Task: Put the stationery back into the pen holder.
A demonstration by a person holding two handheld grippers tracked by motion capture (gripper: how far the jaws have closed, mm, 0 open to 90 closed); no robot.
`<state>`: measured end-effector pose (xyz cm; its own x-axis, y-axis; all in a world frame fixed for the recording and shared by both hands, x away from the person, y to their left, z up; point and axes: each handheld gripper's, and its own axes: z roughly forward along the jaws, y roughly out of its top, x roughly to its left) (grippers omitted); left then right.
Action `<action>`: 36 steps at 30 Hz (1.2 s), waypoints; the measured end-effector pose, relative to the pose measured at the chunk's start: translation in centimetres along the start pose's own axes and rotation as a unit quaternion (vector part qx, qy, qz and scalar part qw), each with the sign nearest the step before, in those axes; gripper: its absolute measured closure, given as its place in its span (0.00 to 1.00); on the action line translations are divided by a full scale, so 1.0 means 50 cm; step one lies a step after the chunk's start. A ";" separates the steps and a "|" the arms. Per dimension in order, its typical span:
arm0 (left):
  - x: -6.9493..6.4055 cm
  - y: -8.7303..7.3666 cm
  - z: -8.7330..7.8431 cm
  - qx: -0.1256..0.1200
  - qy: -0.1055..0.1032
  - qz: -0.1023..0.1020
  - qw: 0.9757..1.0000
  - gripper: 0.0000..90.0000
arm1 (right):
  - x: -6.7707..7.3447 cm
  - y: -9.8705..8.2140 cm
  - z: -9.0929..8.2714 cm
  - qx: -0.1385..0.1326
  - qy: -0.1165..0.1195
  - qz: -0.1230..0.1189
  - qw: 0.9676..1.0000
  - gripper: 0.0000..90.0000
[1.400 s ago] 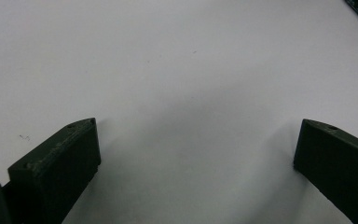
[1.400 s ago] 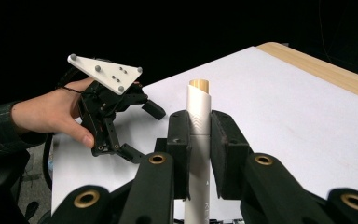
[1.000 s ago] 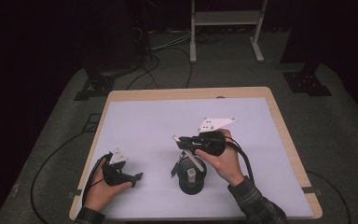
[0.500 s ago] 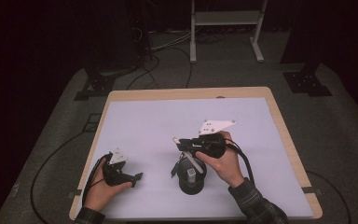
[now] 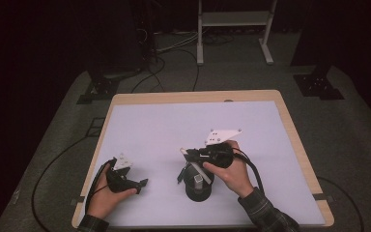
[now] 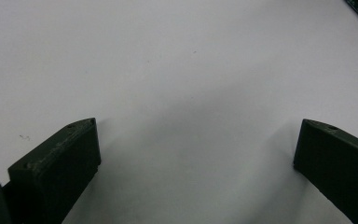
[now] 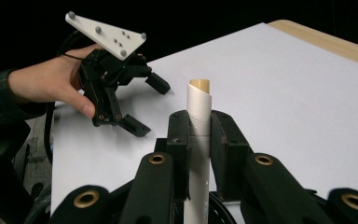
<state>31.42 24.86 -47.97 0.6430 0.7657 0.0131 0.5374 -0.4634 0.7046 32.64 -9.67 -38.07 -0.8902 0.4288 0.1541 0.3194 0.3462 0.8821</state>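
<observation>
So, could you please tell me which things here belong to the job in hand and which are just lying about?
In the job:
- white tube, clamped upright in the right gripper
- black round base under the tube

Lying about:
- left gripper, open, resting on the table
- metal stand on the floor behind

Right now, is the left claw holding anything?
No, the left claw stands open over the bare white table, nothing between its jaws.

Overall light: the white surface [image 5: 164,130] was evenly lit; the room around it lay nearly black.
Shadows: soft and faint in the left gripper view.
Glare: none.
Focus: near claw parts blurred slightly; the high view was grainy.
</observation>
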 end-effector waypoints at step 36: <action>0.000 0.000 0.000 -0.002 0.001 0.000 1.000 0.00 | 0.011 -0.034 0.000 0.037 -0.001 -0.008 0.999 0.84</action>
<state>31.42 24.85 -47.99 0.6421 0.7665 0.0138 0.5359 -0.4617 0.7068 31.62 -10.01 -39.51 -0.8950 0.4239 0.1387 0.3276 0.4139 0.8493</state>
